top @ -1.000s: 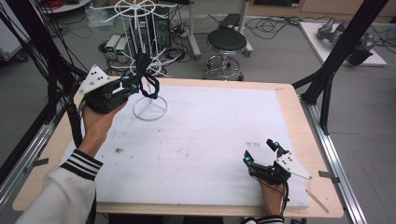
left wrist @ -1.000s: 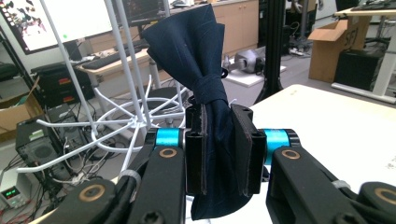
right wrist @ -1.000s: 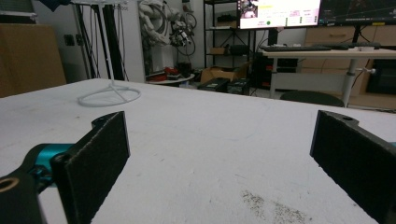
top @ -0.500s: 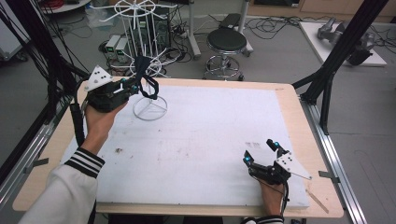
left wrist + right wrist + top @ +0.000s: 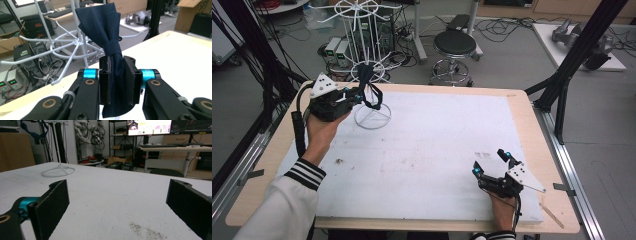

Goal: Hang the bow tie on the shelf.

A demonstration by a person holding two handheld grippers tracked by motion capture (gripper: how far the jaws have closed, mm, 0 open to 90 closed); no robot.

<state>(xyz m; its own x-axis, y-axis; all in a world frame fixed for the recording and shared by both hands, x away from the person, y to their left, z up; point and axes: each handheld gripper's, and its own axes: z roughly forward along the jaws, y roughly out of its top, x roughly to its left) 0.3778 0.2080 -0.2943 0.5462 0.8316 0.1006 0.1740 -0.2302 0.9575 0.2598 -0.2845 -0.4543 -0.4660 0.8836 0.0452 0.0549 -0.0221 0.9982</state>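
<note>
A dark navy bow tie hangs between the pads of my left gripper, which is shut on it just below its knot. In the high view my left gripper holds the bow tie above the table's far left, right beside the pole of a white wire rack. The rack's round base ring rests on the table under the tie. My right gripper lies near the front right edge, open, with nothing between its pads.
The white table mat spreads between the two hands, with a few dark specks on it. The rack's arms fan out close behind the tie. A stool, cables and power supplies stand on the floor beyond the far edge.
My left gripper has edged slightly to the right with the bow tie, closer to the rack's pole. The right gripper has not moved.
</note>
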